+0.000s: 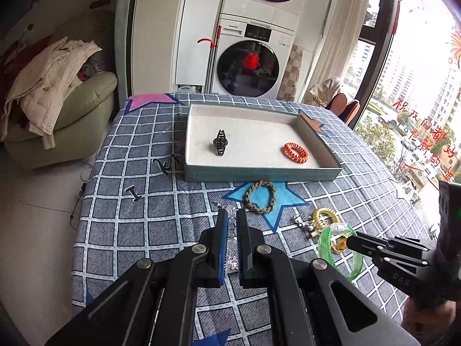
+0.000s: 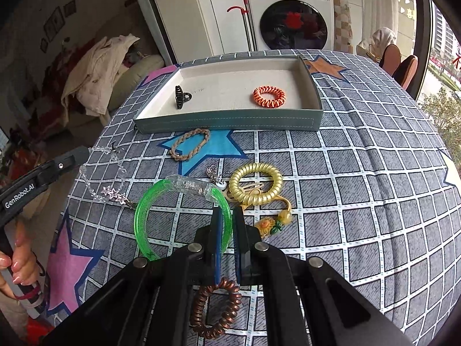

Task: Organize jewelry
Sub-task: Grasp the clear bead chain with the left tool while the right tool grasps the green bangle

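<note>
Two views logged.

Left wrist view: my left gripper has its jaws clenched on the clear beaded bracelet, which runs between the pads and hangs off the checked cloth of the worktop. Ahead sits the grey tray, holding a black claw clip toward its left and an orange spiral hair tie toward its right. Just in front of the tray, a brown braided band lies on a blue star. To the right I see my right gripper pinching the green bangle, near a yellow spiral hair tie.

Right wrist view: right jaws are clamped on the green bangle's rim, the ring tilted up off the cloth. A copper spiral hair tie lies below the jaws. A small sunflower charm rests just right of them. At left, the clear bracelet dangles from the left gripper; my hand holds its handle.
</note>
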The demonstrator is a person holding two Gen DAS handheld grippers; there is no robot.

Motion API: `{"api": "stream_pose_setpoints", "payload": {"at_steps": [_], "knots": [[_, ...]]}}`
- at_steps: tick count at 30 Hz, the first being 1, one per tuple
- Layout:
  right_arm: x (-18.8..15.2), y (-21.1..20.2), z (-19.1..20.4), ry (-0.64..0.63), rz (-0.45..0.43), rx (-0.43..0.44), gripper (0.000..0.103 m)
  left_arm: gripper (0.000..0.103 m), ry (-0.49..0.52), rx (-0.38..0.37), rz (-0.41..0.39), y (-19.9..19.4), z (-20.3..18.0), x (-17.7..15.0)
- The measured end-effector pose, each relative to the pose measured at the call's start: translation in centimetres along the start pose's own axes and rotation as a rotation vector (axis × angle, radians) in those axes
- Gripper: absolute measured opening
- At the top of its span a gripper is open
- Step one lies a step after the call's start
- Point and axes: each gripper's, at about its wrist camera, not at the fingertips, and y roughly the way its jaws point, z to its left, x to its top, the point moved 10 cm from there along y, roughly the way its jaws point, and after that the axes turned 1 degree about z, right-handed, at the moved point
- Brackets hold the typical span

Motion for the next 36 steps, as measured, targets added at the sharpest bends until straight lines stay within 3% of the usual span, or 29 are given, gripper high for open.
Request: {"api": "stream_pose_setpoints", "payload": {"at_steps": [7,16,18,23,26,27,28,29,32,36], "knots": [[0.8,-0.3,-0.2,0.015,-0.016,0.014,0.007,0.026,0.016,-0.067,-0.052,-1.8,-2.1,2.1],[2.5,-0.9,-1.1,0.036,-0.043,0.018,0.008,0.026,0.035,-0.069,-0.069,-1.6,-2.6,3.9],[2.8,-1.0,-1.2,0.041,-0.049,0.020,0.007,0.026,0.039,-0.052,-0.050,-0.9,-2.3,3.4],[2.3,-0.5,-1.2,0.046,-0.031,0.031,0.007,0.026,0.092,0.094,0.006,1.4,-1.2,0.2],[1.7,-0.2,-1.1,0.048,-0.016,0.038,0.008,0.027,0.084,0.078,0.053,2.4,-1.0,-1.5],[1.5,-0.1,-1.1,0.049,-0.013,0.040,0.007,0.029,0.075,0.071,0.062,2.7,-0.9,-1.8],[1.4,0.0,-1.1,0.050,-0.011,0.039,0.007,0.063,0.066,0.063,0.076,3.1,-0.8,-2.1],[1.3,0.0,-1.2,0.053,-0.010,0.040,0.007,0.103,0.055,0.066,0.096,3.5,-0.6,-2.4],[1.1,0.0,-1.4,0.062,-0.011,0.042,0.008,0.103,0.042,0.081,0.102,4.2,0.2,-2.9],[0.9,-0.1,-1.6,0.070,-0.013,0.045,0.008,0.103,0.083,0.171,0.115,5.8,1.7,-3.2]]}}
